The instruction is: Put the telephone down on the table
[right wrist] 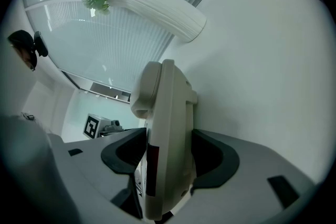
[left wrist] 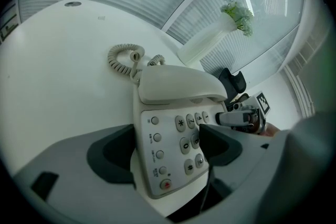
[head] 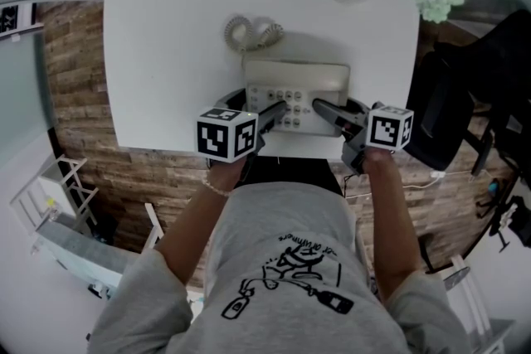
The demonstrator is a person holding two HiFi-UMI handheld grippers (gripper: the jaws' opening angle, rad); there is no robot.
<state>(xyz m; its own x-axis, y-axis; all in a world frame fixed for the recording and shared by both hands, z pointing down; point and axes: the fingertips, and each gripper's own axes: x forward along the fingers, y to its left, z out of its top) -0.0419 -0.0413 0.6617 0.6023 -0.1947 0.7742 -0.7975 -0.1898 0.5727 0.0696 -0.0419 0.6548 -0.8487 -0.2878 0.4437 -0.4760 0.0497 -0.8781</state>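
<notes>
1. The white table (head: 166,54) is a smooth, flat slab, and its near edge runs just in front of us.
2. The telephone (head: 297,83) is a boxy cream plastic set over the table's near-middle part. It lies straight ahead of both tools, with its longer side running left to right. We cannot tell whether its underside touches the top yet. With the table directly beneath, we judge that the coming move is straight down.
3. The left gripper (left wrist: 168,152) is clamped on the near-left of the base, with one dark pad over the keypad. The right gripper (right wrist: 168,157) pinches the near-right edge, its pads pressing on both faces. Neither is nearer.
4. The rounded, glossy handset (left wrist: 178,84) lies across the base's far part.
5. The springy coiled cord (head: 249,33) rests on the table just beyond.
6. Small oval keys (left wrist: 184,134) and a red button (left wrist: 166,184) dot the face.
</notes>
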